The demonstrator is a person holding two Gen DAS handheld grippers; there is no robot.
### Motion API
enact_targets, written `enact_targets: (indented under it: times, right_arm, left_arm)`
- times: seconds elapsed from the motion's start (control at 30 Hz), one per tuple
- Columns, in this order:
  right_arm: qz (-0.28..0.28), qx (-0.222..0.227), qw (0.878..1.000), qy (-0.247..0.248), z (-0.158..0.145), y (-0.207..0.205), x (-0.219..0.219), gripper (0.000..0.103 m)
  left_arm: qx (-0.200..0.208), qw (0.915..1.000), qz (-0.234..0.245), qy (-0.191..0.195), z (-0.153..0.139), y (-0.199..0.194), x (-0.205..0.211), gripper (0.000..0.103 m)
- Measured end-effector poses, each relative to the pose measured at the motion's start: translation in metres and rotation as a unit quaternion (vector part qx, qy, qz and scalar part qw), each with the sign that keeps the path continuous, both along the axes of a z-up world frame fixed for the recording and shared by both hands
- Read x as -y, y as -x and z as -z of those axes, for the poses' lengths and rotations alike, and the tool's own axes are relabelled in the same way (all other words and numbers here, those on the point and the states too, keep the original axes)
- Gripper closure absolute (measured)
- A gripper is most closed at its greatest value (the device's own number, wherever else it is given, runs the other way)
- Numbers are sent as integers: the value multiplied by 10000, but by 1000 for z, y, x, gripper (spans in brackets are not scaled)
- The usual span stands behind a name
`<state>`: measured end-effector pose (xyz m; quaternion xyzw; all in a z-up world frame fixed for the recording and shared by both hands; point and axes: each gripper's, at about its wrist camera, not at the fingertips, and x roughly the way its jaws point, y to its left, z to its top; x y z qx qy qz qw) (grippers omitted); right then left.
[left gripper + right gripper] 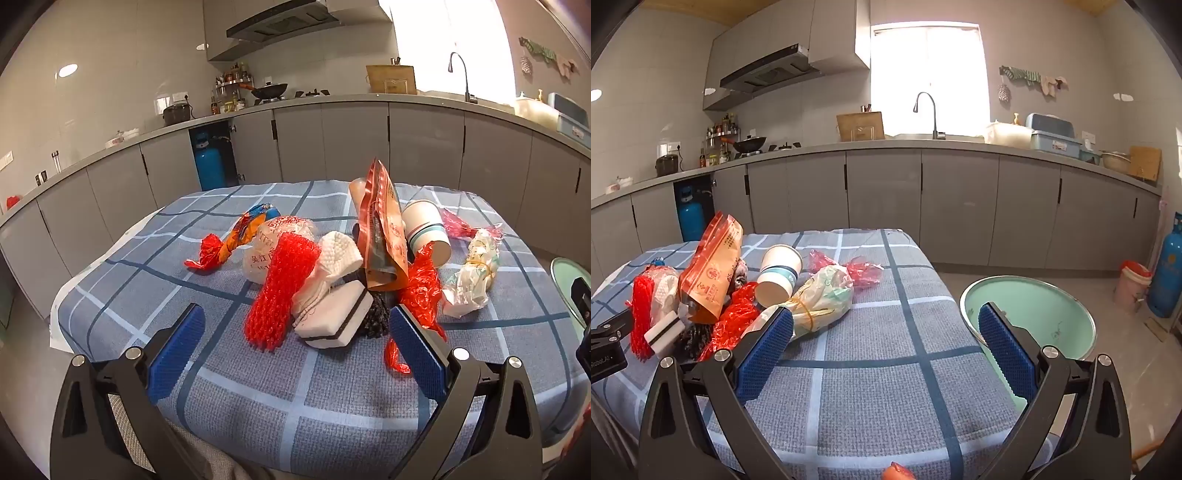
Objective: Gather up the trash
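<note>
**Trash piled on table, both grippers empty**

Checked table (332, 406) w/ trash pile (332, 280) at centre. Green basin (1034, 306) off its right edge. Left gripper (295, 343) just short of pile, fingers wide apart. Right gripper (886, 339) likewise, nothing btwn.

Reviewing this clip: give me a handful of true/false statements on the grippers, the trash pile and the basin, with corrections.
1. Both the left gripper and right gripper are open and empty. True.
2. The paper cup stands upright. False: it lies on its side.
3. The green basin sits on the checked tablecloth. False: it is beside the table, lower down.
4. The white sponge lies beside the red mesh sleeve. True.
5. The orange snack pouch lies flat. False: it sticks up from the pile.
</note>
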<state>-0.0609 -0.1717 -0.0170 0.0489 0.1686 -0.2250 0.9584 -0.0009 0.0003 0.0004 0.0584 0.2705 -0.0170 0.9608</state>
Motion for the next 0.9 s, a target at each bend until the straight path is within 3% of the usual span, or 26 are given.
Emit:
enact_targets:
  times: [0.07, 0.9]
  right_arm:
    - [8, -5, 10000, 4, 0, 2, -1, 4]
    - [82, -125, 9998, -106, -3, -3, 6, 4]
  left_arm:
    - [-136, 9999, -15, -49, 1, -2, 0, 5]
    - [-163, 9996, 193, 119, -4, 0, 2, 5]
